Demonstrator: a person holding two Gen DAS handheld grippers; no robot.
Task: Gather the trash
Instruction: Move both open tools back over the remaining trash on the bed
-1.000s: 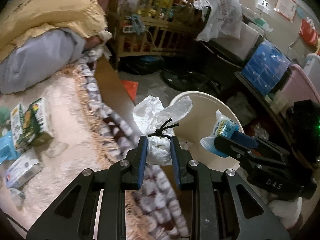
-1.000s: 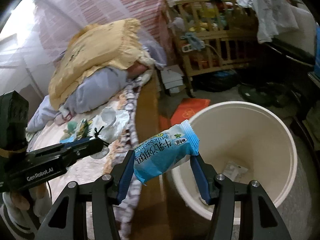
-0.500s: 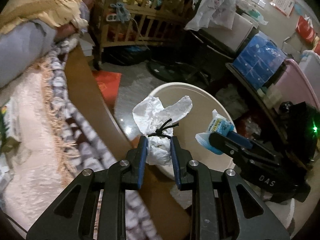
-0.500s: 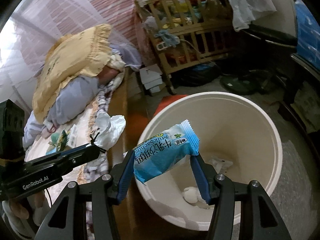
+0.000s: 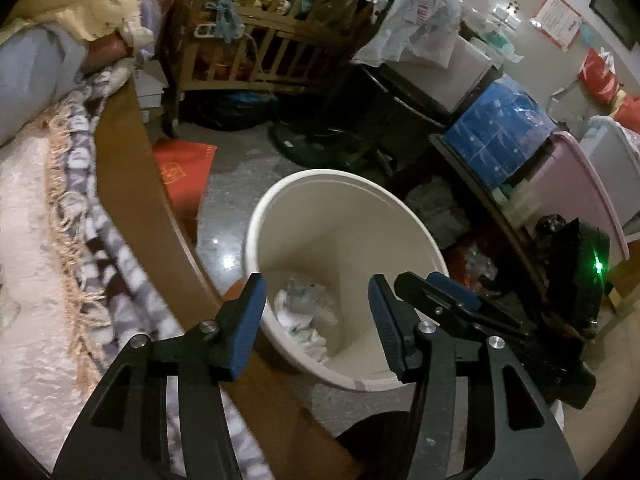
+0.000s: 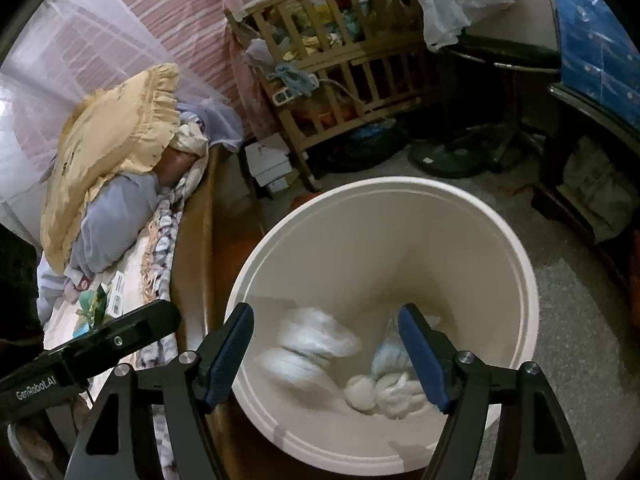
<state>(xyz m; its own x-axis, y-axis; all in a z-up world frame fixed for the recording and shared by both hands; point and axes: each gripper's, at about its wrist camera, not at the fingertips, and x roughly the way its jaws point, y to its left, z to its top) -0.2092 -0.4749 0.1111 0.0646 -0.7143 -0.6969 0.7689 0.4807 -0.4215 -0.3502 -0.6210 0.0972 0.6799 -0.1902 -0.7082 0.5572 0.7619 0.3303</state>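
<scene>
A cream round trash bin (image 5: 320,184) stands on the floor beside the bed; it also shows in the right wrist view (image 6: 516,248). My left gripper (image 5: 316,320) is open and empty above the bin's near side. My right gripper (image 6: 326,354) is open and empty over the bin; it also shows in the left wrist view (image 5: 440,300). Inside the bin lie the tied white bag (image 6: 312,340), blurred as if moving, the blue snack wrapper (image 6: 390,354) and other white wads (image 6: 384,396). The white trash also shows in the left wrist view (image 5: 304,312).
The bed's wooden edge (image 5: 132,152) with a fringed blanket (image 5: 72,208) runs on the left. A yellow pillow (image 6: 108,152) lies on the bed with small packets (image 6: 100,300). A wooden crib (image 5: 256,32), a red mat (image 5: 184,168), blue boxes (image 5: 496,132) and a pink tub (image 5: 580,196) surround the bin.
Both grippers opened over the bin. The tied white bag left the left gripper and the blue wrapper left the right gripper; both now lie in the bin.
</scene>
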